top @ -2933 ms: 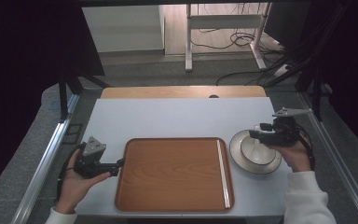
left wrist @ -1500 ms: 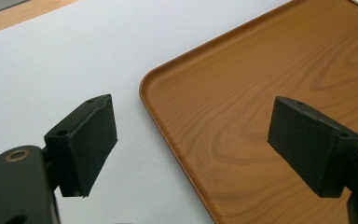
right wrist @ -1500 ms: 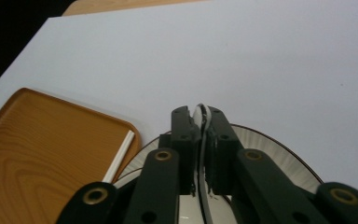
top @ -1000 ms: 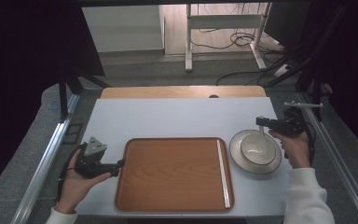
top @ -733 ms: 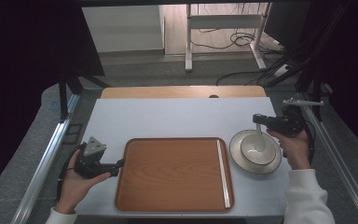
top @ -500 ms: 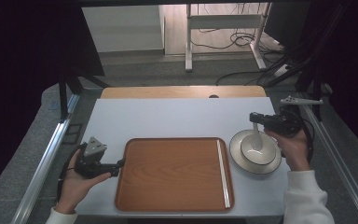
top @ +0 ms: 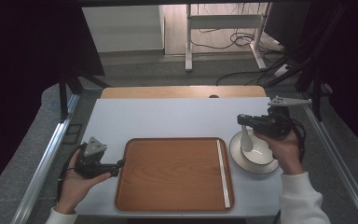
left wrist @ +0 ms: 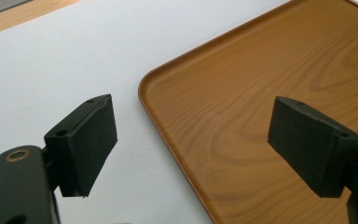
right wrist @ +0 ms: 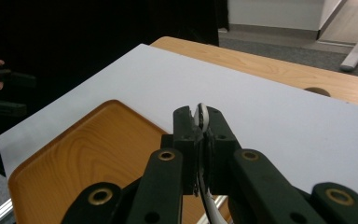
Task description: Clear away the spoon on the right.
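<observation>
**Spoon held over the bowl at the right edge**

The spoon (top: 246, 138) is one white piece, clamped by its handle in our right gripper (top: 245, 122), whose jaws are pressed tight on it; its scoop hangs over the one white bowl (top: 256, 153) near the tabletop's (top: 168, 119) right edge. We count one wooden tray (top: 175, 172) at the front edge, bare. Our left gripper (top: 120, 164) rests at the tray's left rim with jaws spread wide, grasping nothing. We can read no writing or brand anywhere.

No legible text or labels.
</observation>
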### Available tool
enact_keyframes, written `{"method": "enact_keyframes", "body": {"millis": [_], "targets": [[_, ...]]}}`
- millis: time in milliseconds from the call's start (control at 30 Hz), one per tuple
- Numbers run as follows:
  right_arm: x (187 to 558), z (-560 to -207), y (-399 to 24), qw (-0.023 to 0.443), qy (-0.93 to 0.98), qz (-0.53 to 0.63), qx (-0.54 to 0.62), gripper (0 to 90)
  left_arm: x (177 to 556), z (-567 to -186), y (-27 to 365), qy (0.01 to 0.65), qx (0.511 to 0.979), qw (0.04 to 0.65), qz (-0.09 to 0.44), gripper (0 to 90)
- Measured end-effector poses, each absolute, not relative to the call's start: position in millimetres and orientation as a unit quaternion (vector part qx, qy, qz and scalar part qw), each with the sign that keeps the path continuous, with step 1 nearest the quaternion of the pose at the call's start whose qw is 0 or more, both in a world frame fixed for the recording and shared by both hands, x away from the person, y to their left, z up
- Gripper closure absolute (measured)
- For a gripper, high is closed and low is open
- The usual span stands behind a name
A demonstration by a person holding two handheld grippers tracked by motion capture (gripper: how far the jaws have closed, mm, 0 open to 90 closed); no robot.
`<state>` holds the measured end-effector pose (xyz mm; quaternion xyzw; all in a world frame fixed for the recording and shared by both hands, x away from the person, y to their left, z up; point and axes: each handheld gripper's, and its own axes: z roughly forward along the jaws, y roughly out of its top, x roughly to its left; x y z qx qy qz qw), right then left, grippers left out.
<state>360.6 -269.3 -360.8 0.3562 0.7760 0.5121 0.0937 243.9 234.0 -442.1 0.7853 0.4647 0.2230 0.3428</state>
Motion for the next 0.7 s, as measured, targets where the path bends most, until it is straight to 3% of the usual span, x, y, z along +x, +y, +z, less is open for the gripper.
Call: {"method": "enact_keyframes", "body": {"millis": [700], "targets": [[353,-378,-216,0.064,0.820,0.476,0.312,85.3,244,-442,234,0.463,0.787,0.342,0.222,15.0]]}}
